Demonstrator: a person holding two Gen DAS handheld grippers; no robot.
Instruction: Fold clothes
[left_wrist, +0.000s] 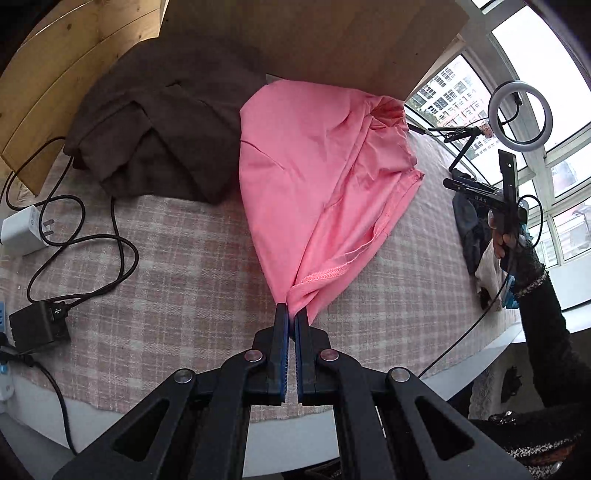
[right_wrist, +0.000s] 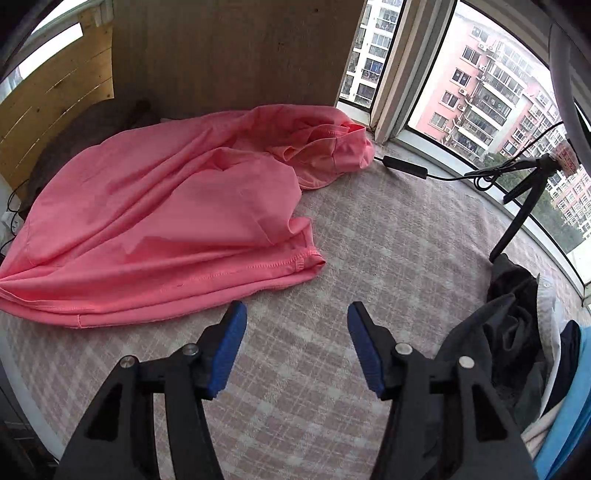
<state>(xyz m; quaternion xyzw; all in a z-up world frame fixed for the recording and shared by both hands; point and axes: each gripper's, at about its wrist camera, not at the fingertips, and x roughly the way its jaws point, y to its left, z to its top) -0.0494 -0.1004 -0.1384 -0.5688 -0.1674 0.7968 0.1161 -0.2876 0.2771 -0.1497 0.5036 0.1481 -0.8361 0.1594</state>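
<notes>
A pink garment (left_wrist: 314, 173) lies stretched over the checked cloth of the table (left_wrist: 177, 258), its far end bunched near the window. My left gripper (left_wrist: 292, 312) is shut on the garment's near hem corner, which runs taut up from the pads. In the right wrist view the same pink garment (right_wrist: 159, 221) lies folded over itself at the left, with its stitched hem toward me. My right gripper (right_wrist: 297, 314) stands open over bare checked cloth (right_wrist: 369, 240), just right of that hem, with nothing between its blue pads (right_wrist: 229, 347).
A dark brown garment (left_wrist: 162, 125) lies heaped at the back left. Chargers and black cables (left_wrist: 74, 243) lie at the left edge. A pile of dark and light clothes (right_wrist: 517, 332) sits at the right. A ring light (left_wrist: 520, 116) on a small tripod (right_wrist: 524, 192) stands by the window.
</notes>
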